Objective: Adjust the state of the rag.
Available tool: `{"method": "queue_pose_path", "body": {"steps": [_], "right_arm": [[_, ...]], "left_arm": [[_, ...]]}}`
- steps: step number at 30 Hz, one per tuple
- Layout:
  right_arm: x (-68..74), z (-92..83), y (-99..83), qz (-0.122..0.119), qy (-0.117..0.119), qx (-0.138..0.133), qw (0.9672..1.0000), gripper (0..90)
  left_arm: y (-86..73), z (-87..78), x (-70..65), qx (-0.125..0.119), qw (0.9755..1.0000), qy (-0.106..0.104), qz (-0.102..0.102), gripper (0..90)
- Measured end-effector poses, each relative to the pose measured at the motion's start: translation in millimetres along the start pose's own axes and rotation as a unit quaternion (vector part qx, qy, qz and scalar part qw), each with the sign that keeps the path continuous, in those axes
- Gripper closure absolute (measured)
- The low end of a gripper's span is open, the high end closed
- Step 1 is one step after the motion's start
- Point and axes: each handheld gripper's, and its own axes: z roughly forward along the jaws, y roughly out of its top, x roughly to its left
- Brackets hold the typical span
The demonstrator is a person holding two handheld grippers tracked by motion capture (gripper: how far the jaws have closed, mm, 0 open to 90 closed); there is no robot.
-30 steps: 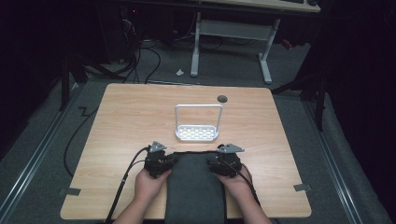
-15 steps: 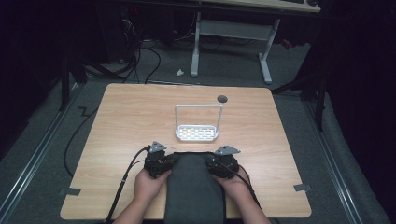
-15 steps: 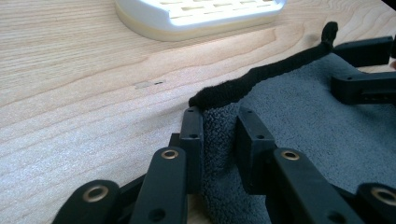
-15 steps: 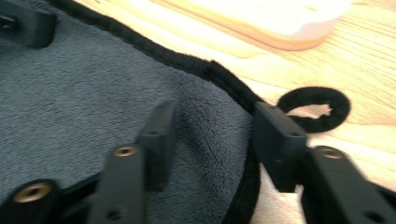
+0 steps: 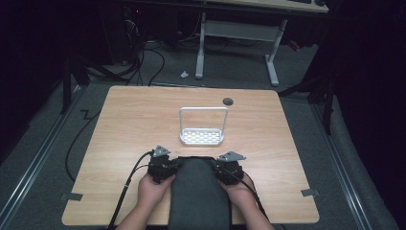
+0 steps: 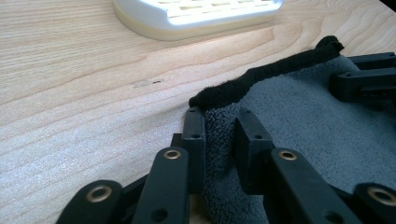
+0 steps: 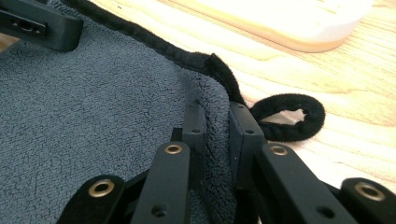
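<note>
At table's near edge, both tongs [image 5: 163, 165] [image 5: 229, 167] still pinching towel [image 5: 198, 191] corners, seemingly unmoved.

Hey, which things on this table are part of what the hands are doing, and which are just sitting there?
In use:
grey towel
left gripper, clamped on towel
right gripper, clamped on towel

Just sitting:
white rack
wooden table

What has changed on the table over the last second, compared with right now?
Very little. The right gripper edged slightly toward the person; the left gripper barely moved. Both stay shut on the far corners of the grey towel, which lies as it did. The white rack and the table are unchanged.
</note>
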Motion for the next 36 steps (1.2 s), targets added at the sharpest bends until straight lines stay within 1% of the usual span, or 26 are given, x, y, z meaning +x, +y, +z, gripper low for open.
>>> {"method": "queue_pose_path", "body": {"steps": [3,5,8,10,13,15,16,17,18,19,21,23,25,27,29,32,34,36], "right_arm": [[-1.2,-0.5,0.3,0.0,0.004,-0.001,1.0,80.0],[-2.0,-1.8,-0.2,-0.002,0.008,-0.006,1.0,80.2],[-0.6,-4.5,-4.0,-0.014,0.007,-0.024,0.9996,80.3],[0.0,-5.3,-8.7,-0.016,0.005,-0.039,0.9991,80.3],[0.1,-8.3,-7.9,-0.012,0.006,-0.049,0.9987,80.2],[-0.3,-13.6,-6.6,-0.009,0.009,-0.063,0.9979,80.2],[0.0,-16.3,-6.1,-0.008,0.011,-0.071,0.9974,80.2],[1.1,-19.2,-5.7,-0.009,0.01,-0.079,0.9968,80.2],[2.5,-22.0,-4.9,-0.009,0.007,-0.085,0.9963,80.2],[3.4,-24.2,-3.7,-0.01,0.006,-0.091,0.9957,80.2],[4.7,-29.1,-1.1,-0.011,0.0,-0.104,0.9945,80.2],[6.2,-34.7,1.4,-0.01,-0.005,-0.118,0.9929,80.2],[7.4,-38.4,3.7,-0.008,-0.011,-0.129,0.9915,80.2],[7.3,-41.3,6.9,-0.012,-0.016,-0.138,0.9903,80.2],[6.8,-43.1,10.1,-0.01,-0.021,-0.144,0.9893,80.1],[6.2,-45.9,15.7,-0.014,-0.027,-0.148,0.9885,80.1],[5.7,-49.4,19.5,-0.017,-0.031,-0.154,0.9874,80.1],[5.2,-53.9,23.9,-0.017,-0.034,-0.161,0.9862,80.1]], "left_arm": [[-0.4,-1.0,1.1,-0.002,1.0,-0.007,-0.003,78.3],[-0.6,-1.8,0.1,-0.003,1.0,-0.007,0.002,79.2],[-1.1,-3.6,-1.4,-0.014,0.9998,-0.007,0.012,79.6],[-1.8,-5.6,-3.6,-0.029,0.9993,-0.002,0.024,80.1],[-2.1,-6.8,-5.4,-0.034,0.999,0.002,0.028,80.9],[-1.6,-7.9,-5.8,-0.039,0.9989,0.004,0.027,80.9],[-0.7,-8.5,-6.0,-0.041,0.9989,0.004,0.023,81.0],[0.3,-9.8,-6.7,-0.045,0.9988,0.002,0.018,81.7],[1.7,-11.7,-8.3,-0.05,0.9986,0.004,0.019,82.1],[3.5,-13.9,-10.3,-0.056,0.9982,0.006,0.022,82.5],[7.9,-19.0,-13.9,-0.072,0.9972,0.005,0.023,82.8],[13.1,-24.6,-16.6,-0.085,0.9959,0.007,0.03,82.9],[18.8,-29.2,-18.0,-0.094,0.9948,0.005,0.037,83.1],[23.6,-32.8,-19.2,-0.102,0.9939,0.004,0.04,83.2],[27.9,-36.1,-20.8,-0.111,0.9928,0.005,0.045,83.3],[35.1,-41.1,-23.6,-0.122,0.9912,0.003,0.05,83.5],[40.4,-45.1,-26.1,-0.132,0.9896,0.001,0.056,83.7],[46.2,-49.0,-28.8,-0.141,0.9883,-0.001,0.058,83.7]]}}
